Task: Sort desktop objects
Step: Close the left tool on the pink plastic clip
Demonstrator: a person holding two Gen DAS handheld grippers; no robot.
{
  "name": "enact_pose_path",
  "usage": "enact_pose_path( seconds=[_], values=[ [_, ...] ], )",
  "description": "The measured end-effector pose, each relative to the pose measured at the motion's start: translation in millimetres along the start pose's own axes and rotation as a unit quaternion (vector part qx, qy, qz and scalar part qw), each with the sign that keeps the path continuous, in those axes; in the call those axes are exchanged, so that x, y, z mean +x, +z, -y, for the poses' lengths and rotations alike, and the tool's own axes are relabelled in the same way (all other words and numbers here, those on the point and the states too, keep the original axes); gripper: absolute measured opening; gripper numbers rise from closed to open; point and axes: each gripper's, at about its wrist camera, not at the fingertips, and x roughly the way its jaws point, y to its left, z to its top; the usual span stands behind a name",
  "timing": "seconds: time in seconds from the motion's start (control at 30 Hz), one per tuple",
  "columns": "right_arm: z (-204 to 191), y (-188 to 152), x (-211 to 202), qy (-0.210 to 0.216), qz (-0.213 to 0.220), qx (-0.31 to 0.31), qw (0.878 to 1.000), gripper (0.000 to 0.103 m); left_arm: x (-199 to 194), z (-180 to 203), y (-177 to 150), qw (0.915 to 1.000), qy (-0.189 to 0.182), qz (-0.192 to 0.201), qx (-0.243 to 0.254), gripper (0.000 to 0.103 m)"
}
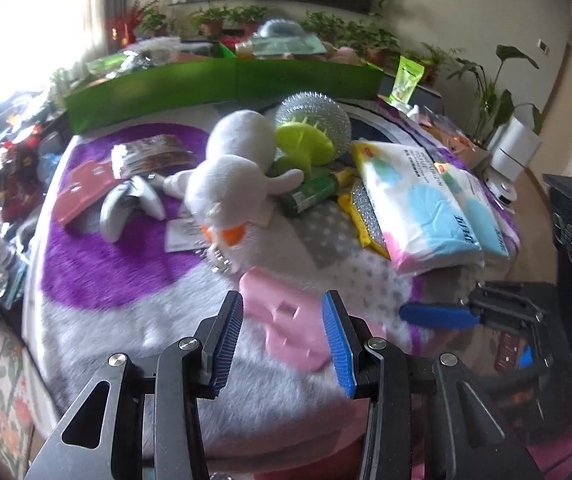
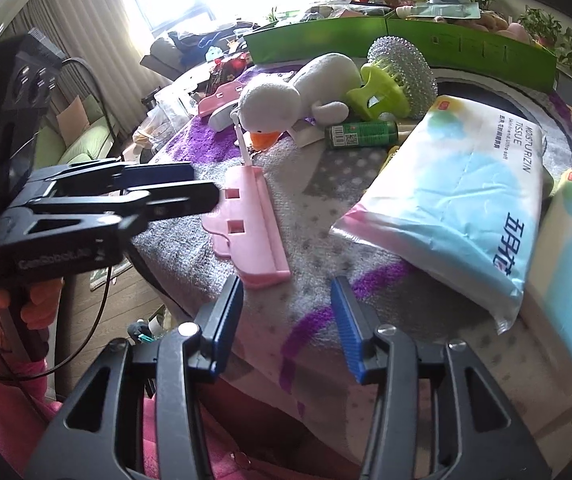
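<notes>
A flat pink plastic holder (image 1: 290, 320) (image 2: 246, 220) lies on the fuzzy purple-and-white cloth (image 1: 126, 280). My left gripper (image 1: 282, 308) (image 2: 206, 183) is open, hovering over the holder's near end, pads apart from it. My right gripper (image 2: 288, 292) is open over bare cloth, just in front of the holder, with nothing between its fingers. Beyond lie a white plush duck (image 1: 230, 172) (image 2: 274, 100), a green bottle (image 1: 310, 192) (image 2: 360, 134), a lime brush (image 1: 306, 144), a silver scourer ball (image 1: 318, 112) and two tissue packs (image 1: 418, 200) (image 2: 458, 192).
A long green box (image 1: 222, 84) (image 2: 446, 44) closes off the back of the table. A red card (image 1: 82, 188), a grey-white clip (image 1: 126, 204) and a snack packet (image 1: 150, 156) lie at the left. Potted plants stand behind. A hand in a pink sleeve (image 2: 2, 304) holds the left tool.
</notes>
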Motion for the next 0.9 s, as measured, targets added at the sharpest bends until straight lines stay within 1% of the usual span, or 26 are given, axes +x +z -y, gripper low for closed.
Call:
enact_pose_path(
  seconds=[0.13,0.23,0.27,0.3,0.4,0.67,0.8,0.9],
  values=[
    [-5.6,-1.1,1.4,-0.010,0.001,-0.017,1.000,0.046,17.5,-6.2,8.9,0.9999,0.007,-0.011,-0.004,0.042],
    [-5.3,-0.1,2.2,-0.014,0.004,-0.016,1.000,0.046,23.9,-11.0,10.0,0.9998,-0.005,-0.018,-0.010,0.042],
    [-3.7,0.4,2.3,-0.015,0.005,-0.011,1.000,0.044,24.2,-11.4,9.1,0.9997,-0.011,-0.018,-0.011,0.042],
    [-0.7,1.8,2.7,-0.015,0.006,-0.004,1.000,0.043,23.7,-11.2,7.6,0.9996,-0.019,-0.019,-0.011,0.042],
    [8.3,4.1,1.5,-0.010,0.012,0.019,1.000,0.043,17.9,-9.7,2.8,0.9997,-0.023,-0.012,-0.005,0.042],
    [11.4,5.0,0.2,-0.009,0.010,0.025,1.000,0.043,-8.8,-11.1,-18.2,0.9995,-0.018,-0.007,-0.027,0.042],
    [12.1,5.4,-0.9,0.010,0.004,0.045,0.999,0.046,-13.7,-9.9,-23.3,0.9994,-0.011,-0.005,-0.031,0.042],
    [9.7,7.0,-0.9,0.026,0.000,0.060,0.998,0.046,-13.4,-11.5,-23.3,0.9990,-0.012,-0.004,-0.044,0.042]
  ],
)
